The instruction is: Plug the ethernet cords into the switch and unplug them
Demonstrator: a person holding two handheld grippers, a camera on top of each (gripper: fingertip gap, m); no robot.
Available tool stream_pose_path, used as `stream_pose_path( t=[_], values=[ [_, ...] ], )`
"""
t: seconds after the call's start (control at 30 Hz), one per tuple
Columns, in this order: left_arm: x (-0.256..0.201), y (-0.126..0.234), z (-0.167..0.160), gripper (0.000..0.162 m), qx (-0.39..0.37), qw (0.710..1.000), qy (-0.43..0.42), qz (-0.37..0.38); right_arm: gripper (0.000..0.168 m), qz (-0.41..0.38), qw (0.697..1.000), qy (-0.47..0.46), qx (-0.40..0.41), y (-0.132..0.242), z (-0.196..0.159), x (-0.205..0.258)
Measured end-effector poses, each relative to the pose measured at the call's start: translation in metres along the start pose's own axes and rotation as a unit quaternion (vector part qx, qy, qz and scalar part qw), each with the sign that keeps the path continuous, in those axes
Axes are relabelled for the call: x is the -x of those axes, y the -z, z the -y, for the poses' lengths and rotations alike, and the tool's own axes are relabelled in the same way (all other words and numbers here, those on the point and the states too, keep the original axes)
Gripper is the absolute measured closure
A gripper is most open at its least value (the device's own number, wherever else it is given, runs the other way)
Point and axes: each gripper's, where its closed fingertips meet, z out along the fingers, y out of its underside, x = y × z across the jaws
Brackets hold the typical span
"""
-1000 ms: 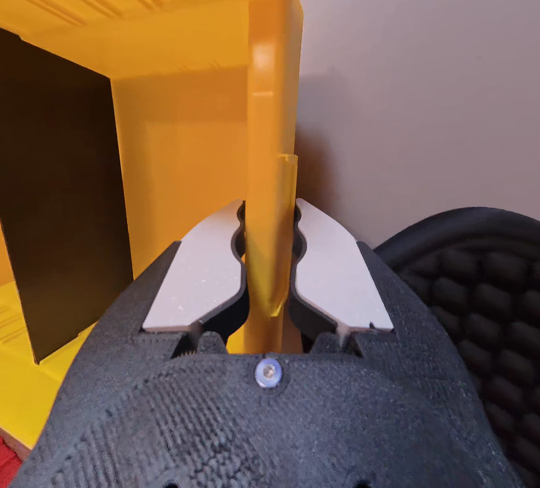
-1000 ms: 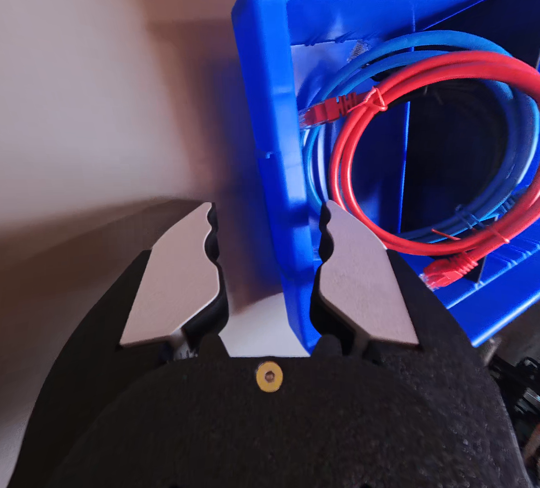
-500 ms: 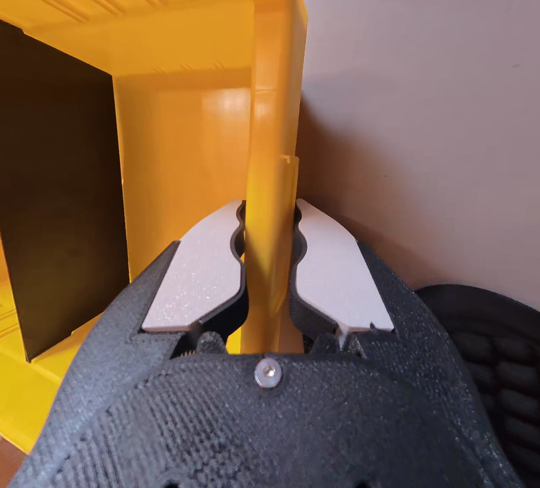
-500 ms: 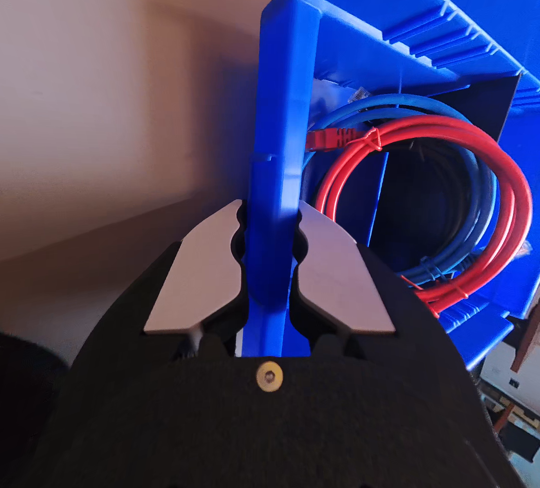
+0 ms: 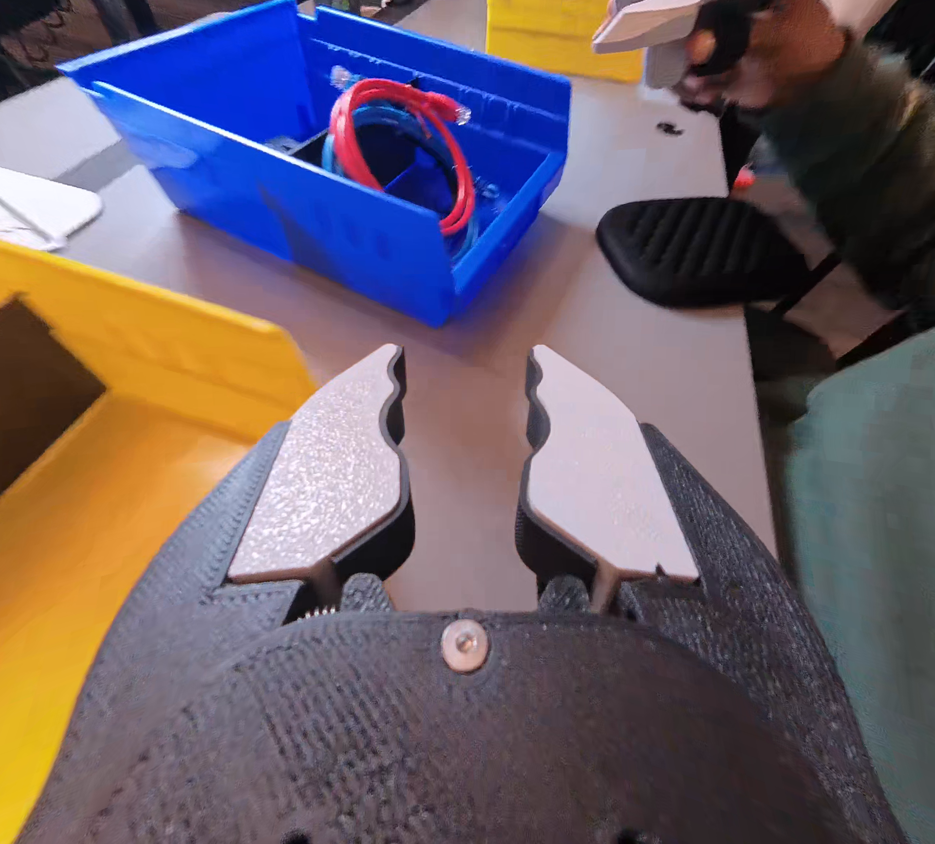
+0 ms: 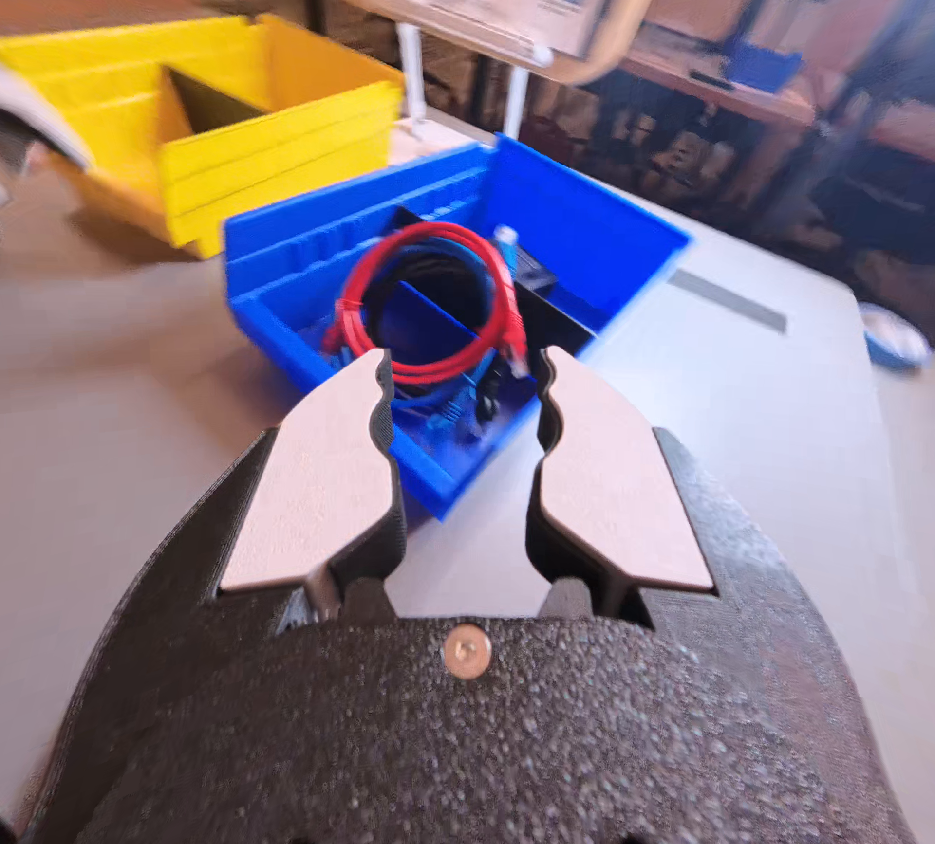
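A blue bin (image 5: 283, 192) sits on the grey table and holds a coiled red ethernet cord (image 5: 405, 147) over a coiled blue cord (image 5: 364, 122). In the right wrist view the same bin (image 6: 582, 223) lies just ahead, with the red cord (image 6: 435, 304) and blue cord (image 6: 445, 410) inside. No switch shows. My left gripper (image 5: 465, 359) is open and empty above the table, beside a yellow bin (image 5: 152, 354). My right gripper (image 6: 463, 359) is open and empty above the blue bin's near end; it also shows in the left wrist view (image 5: 587, 10), raised at the top right.
The yellow bin with a dark divider (image 6: 243, 122) stands behind the blue bin. A second yellow bin (image 5: 546, 15) sits farther back. A black chair seat (image 5: 698, 253) is at the table's right edge. A person's arm (image 5: 830, 111) is on the right. A blue tape roll (image 6: 895, 339) lies far right. My right fingertips sit around 25 cm from my left ones.
Both grippers have let go: the left released the yellow bin's wall and the right the blue bin's wall. Both have pulled back and up, and both bins now rest on the table.
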Motion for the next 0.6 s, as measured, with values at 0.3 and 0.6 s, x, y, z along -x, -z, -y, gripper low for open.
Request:
stream_pose_path(
  t=[0.3, 0.6],
  values=[
    [0.033, -0.112, 0.006, 0.099, 0.075, 0.990, -0.018, 0.116, 0.116, -0.014, 0.989, -0.108, 0.104, -0.045, -0.080, -0.023],
    [0.031, -0.128, 0.004, 0.125, 0.107, 0.976, -0.066, 0.176, 0.145, -0.073, 0.990, -0.025, 0.118, -0.034, -0.081, -0.017]
  ],
)
